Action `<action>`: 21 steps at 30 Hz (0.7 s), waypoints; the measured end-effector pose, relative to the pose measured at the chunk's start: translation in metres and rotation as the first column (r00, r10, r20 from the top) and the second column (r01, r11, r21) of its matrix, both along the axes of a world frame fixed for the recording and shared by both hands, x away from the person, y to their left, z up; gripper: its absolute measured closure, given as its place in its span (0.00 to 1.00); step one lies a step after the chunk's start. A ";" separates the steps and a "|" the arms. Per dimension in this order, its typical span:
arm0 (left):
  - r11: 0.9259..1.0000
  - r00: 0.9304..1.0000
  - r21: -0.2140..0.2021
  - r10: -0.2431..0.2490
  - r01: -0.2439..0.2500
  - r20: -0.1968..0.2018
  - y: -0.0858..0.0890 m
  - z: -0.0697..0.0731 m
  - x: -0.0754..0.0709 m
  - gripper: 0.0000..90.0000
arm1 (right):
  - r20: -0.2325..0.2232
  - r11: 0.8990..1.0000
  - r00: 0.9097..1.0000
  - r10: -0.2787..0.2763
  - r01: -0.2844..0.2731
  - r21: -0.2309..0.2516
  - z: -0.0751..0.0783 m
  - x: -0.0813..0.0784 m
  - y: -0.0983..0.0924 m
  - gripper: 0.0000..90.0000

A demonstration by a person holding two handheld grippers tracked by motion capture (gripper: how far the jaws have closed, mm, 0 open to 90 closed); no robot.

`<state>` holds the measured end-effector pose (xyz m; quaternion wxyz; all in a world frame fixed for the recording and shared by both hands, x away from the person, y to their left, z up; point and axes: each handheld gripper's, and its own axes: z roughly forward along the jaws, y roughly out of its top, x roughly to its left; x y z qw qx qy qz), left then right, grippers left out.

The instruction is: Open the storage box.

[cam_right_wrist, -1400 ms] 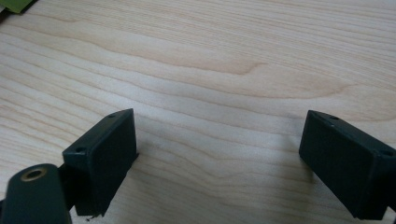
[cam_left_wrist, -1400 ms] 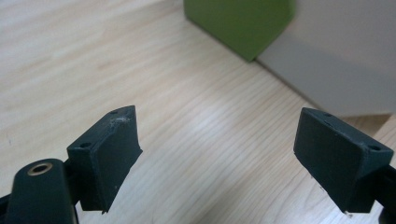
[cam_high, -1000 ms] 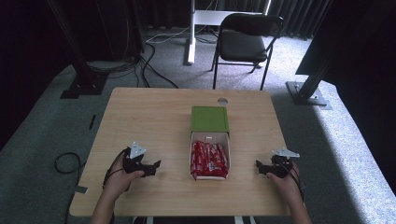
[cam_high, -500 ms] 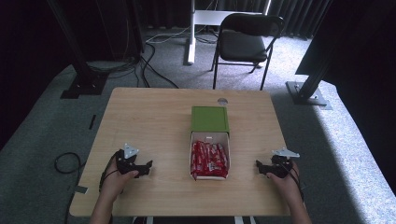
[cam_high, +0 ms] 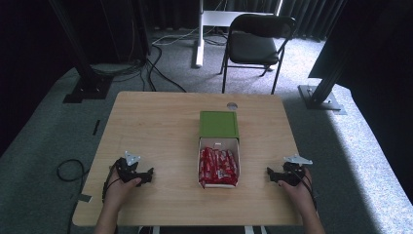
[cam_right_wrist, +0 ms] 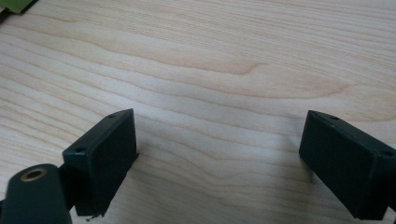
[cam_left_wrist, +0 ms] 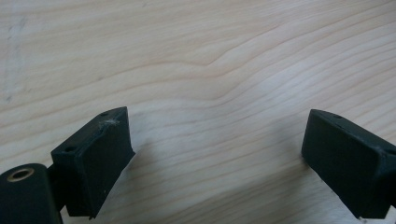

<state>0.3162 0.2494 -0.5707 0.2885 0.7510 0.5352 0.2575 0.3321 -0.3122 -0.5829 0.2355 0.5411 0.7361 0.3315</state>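
An open box lies at the table's centre, its green lid folded back toward the far side and its white tray packed with several red wrapped bars. My left gripper rests low over the wood at the front left, well to the left of the box, jaws open and empty. Near the front right edge my right gripper is held the same way, open over bare wood. A corner of the green lid shows at the top left of the right gripper view.
The wooden table has a small round grommet near its far edge. Behind it stand a black folding chair and a white stand, with cables on the grey carpet. Black frame legs stand at left and right.
My left gripper has slid a little to the left and toward the front edge. The right gripper and the box have not moved.
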 end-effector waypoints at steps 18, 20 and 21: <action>0.983 0.985 -0.052 0.173 -0.174 -0.017 0.007 -0.003 0.003 0.04 | 0.000 1.000 1.000 0.000 0.000 0.000 0.000 0.000 0.000 0.12; 0.983 0.985 -0.052 0.175 -0.175 -0.017 0.007 -0.003 0.003 0.04 | 0.000 1.000 1.000 0.000 0.000 0.000 0.000 0.000 0.000 0.12; 0.983 0.984 -0.052 0.175 -0.175 -0.017 0.007 -0.003 0.003 0.04 | 0.000 1.000 1.000 0.001 -0.001 0.000 0.000 0.000 0.000 0.12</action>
